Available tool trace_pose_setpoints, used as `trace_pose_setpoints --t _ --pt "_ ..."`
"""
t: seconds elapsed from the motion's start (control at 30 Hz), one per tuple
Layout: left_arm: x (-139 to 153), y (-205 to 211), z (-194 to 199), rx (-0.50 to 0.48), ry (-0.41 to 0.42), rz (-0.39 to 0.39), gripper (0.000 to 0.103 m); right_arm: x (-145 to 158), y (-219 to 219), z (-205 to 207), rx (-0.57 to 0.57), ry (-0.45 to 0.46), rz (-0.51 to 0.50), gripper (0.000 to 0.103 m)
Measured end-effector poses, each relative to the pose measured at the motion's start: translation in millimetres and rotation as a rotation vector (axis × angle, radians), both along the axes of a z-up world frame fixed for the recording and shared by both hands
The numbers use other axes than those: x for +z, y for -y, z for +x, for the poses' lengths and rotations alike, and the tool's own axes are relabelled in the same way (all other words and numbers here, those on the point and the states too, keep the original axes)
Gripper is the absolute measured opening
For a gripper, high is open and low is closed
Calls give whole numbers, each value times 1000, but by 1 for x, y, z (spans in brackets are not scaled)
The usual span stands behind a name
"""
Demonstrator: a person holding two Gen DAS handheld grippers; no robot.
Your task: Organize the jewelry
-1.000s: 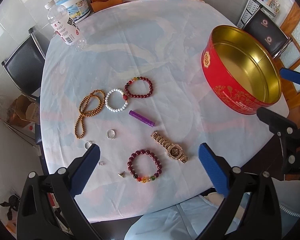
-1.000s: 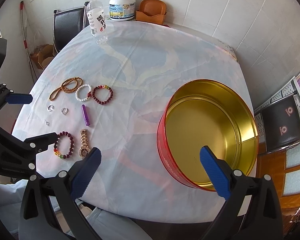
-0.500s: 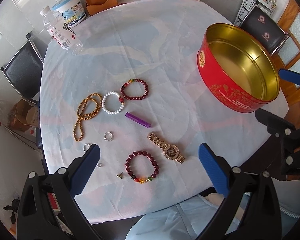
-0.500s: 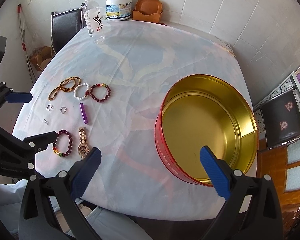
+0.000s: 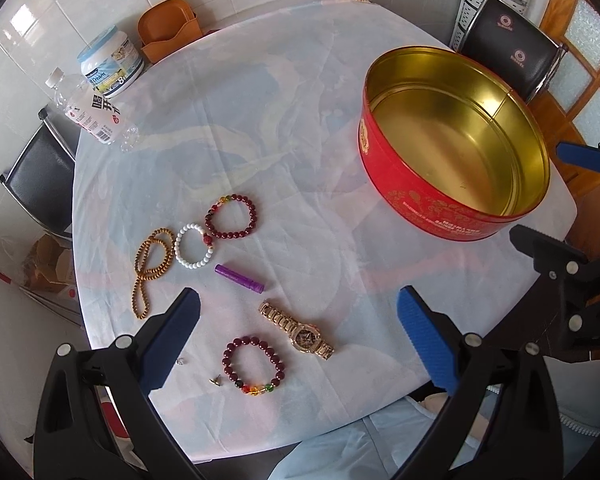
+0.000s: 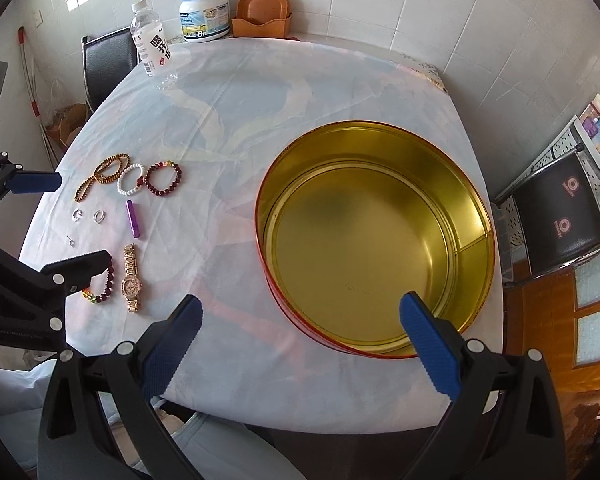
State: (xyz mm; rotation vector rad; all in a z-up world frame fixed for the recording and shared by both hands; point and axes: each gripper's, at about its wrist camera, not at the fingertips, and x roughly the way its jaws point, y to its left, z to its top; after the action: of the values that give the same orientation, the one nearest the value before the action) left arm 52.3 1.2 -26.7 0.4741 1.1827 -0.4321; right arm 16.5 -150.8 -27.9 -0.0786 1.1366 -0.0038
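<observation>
Jewelry lies on the left part of the table: a gold watch [image 5: 297, 331], a dark red bracelet [image 5: 254, 365] by the near edge, a purple tube [image 5: 239, 278], a second dark red bracelet [image 5: 231, 217], a white bead bracelet [image 5: 194, 245], a brown bead string [image 5: 150, 268] and two silver rings [image 6: 98, 216]. An empty red tin [image 5: 452, 140] with a gold inside stands on the right. My left gripper [image 5: 298, 338] is open above the watch. My right gripper [image 6: 300, 340] is open over the tin's [image 6: 374, 236] near left rim.
A water bottle [image 5: 88, 110], a white tub [image 5: 110, 62] and an orange holder [image 5: 170, 28] stand at the table's far edge. Black chairs [image 5: 508, 54] stand on the left and right of the table. Small earring pieces [image 5: 216, 380] lie near the front edge.
Both grippers have moved forward and lower over the table, so the jewelry and tin look nearer. Both remain open. Nothing on the table has moved.
</observation>
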Motion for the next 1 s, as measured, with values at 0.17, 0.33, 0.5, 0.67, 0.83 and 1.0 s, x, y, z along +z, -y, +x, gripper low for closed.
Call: trace_pose_setpoints --t 0.17,0.33,0.5,0.67,0.83,1.0 --pt "-1 -3 0 76 2 7 96 -6 3 10 64 -12 22 100" --pt "-2 -23 -3 173 -15 18 96 -12 -14 23 164 -20 32 100" --pt "13 -32 -7 213 43 -67 96 -6 -25 28 221 17 47 100" --pt "20 -40 -4 263 70 -140 96 10 -30 23 258 96 104 100" --pt "31 -42 -8 270 140 -107 96 13 -36 19 260 109 93 100" --pt "33 -48 -8 260 147 -94 96 10 -41 15 251 99 61 100"
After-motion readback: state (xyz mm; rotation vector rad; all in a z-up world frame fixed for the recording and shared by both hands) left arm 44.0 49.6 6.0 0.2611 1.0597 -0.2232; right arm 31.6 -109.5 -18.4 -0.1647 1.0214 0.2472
